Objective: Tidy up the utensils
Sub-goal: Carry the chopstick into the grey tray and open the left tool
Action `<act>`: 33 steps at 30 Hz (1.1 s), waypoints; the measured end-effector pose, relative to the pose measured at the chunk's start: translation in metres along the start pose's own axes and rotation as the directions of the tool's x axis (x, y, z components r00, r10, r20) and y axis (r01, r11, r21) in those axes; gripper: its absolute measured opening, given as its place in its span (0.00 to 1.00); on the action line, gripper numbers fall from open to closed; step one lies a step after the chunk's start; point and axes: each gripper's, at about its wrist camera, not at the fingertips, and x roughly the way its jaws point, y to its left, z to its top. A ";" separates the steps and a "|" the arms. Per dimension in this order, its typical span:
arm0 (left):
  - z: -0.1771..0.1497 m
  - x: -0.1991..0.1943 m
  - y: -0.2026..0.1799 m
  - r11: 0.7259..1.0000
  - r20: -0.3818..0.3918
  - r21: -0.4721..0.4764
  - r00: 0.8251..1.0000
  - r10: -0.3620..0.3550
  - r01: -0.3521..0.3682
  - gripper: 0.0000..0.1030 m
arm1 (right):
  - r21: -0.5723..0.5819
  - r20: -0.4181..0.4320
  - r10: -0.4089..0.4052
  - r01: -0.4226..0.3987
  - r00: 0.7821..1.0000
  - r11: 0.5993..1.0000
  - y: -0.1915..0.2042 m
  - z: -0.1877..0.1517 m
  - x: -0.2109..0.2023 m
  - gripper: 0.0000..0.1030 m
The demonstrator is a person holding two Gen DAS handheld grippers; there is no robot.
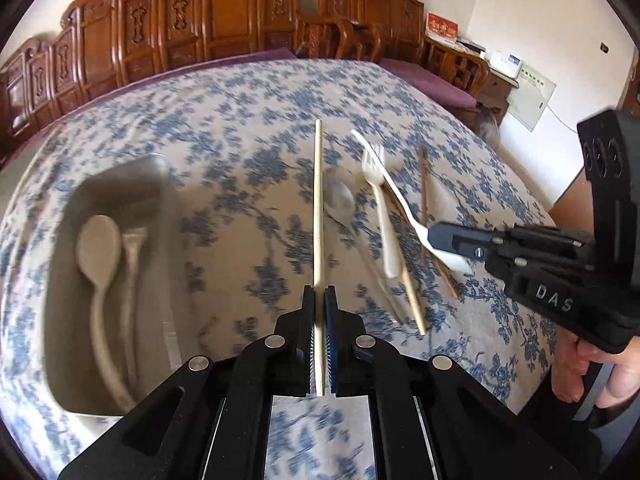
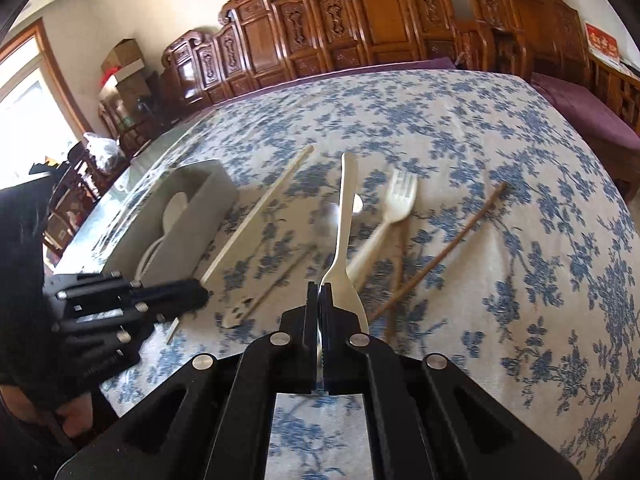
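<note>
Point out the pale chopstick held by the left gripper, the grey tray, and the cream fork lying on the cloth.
pale chopstick [image 1: 318, 200], left wrist view, mid-shaft.
grey tray [image 1: 160, 184], left wrist view, far wall.
cream fork [image 2: 401, 196], right wrist view, tines.

Carved wooden chairs [image 1: 224, 20] line white wall [image 1: 500, 20]; bright window [image 2: 20, 96] beside.

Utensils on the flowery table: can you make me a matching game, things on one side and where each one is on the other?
Things:
1. pale chopstick
2. white knife
3. cream spoon
4. cream fork

Places:
A. lying in the grey tray
B. lying on the tablecloth
C. pinched in the left gripper
D. pinched in the right gripper

Pairs: 1-C, 2-D, 3-A, 4-B
</note>
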 end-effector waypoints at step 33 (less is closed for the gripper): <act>-0.017 -0.028 0.128 0.972 -0.066 -0.136 0.981 0.182 -0.190 0.04 | -0.083 0.006 0.114 -0.113 0.993 0.990 0.060 -0.003 0.000 0.02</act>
